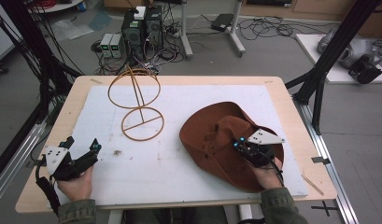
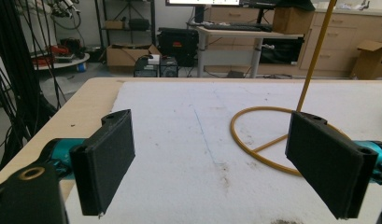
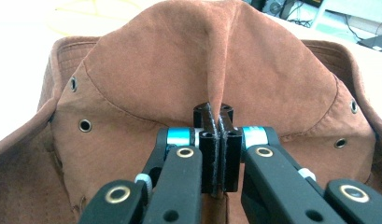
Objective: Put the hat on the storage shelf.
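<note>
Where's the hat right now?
High view: the hat lies on the white mat's right side, right of the wire stand, its crown pinched in the right gripper.

Your hat [image 1: 212, 135] is plain rust-brown suede with metal eyelets — the wire stand [image 1: 137, 102] is mustard yellow, the mat [image 1: 179, 163] white, the table [image 1: 76, 100] pale wood.

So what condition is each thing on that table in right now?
Brown suede hat: lying on the white mat, crown pinched into a fold.
Yellow wire hat stand: upright, bare, nothing on it.
Right gripper: shut on the hat's crown.
Left gripper: open, holding nothing.
</note>
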`<act>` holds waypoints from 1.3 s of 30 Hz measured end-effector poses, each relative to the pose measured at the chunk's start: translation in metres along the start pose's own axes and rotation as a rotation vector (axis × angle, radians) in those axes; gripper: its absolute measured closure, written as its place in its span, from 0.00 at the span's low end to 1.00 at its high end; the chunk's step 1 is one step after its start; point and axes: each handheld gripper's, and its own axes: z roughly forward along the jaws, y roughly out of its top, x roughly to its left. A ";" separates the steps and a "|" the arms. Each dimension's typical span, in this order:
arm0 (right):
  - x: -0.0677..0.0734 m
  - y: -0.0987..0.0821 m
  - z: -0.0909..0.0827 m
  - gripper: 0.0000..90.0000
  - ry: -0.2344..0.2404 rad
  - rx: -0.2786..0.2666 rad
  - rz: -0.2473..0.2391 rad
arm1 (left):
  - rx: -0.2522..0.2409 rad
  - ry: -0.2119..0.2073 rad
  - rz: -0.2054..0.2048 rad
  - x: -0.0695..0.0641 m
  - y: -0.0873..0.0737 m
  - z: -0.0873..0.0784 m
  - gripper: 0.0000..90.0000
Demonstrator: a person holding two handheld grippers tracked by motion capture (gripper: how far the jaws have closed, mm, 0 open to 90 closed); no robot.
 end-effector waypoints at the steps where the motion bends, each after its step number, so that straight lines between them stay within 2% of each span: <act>1: 0.000 0.000 0.000 1.00 -0.001 -0.006 0.004 | -0.001 0.000 0.001 0.000 0.000 0.000 0.18; 7: -0.002 0.000 -0.002 1.00 -0.004 -0.020 0.028 | -0.002 0.000 0.002 0.000 0.000 0.000 0.18; 14: -0.005 0.000 -0.006 1.00 -0.001 -0.065 0.067 | 0.001 -0.003 0.004 0.000 0.000 0.000 0.18; 18: -0.005 0.000 -0.008 1.00 -0.026 -0.098 0.074 | 0.002 -0.001 0.000 0.000 0.000 0.001 0.18; 26: -0.006 0.001 -0.014 1.00 -0.046 -0.156 0.091 | 0.000 -0.002 -0.008 0.001 0.000 0.000 0.18; 30: -0.005 0.002 -0.018 1.00 -0.055 -0.193 0.088 | 0.001 -0.006 -0.008 0.000 0.000 0.000 0.18; 35: -0.001 0.005 -0.025 1.00 -0.074 -0.286 0.090 | 0.011 -0.021 -0.017 -0.001 -0.002 0.002 0.18; 39: 0.003 0.008 -0.029 1.00 -0.093 -0.330 0.088 | 0.009 -0.024 -0.014 -0.002 -0.002 0.003 0.18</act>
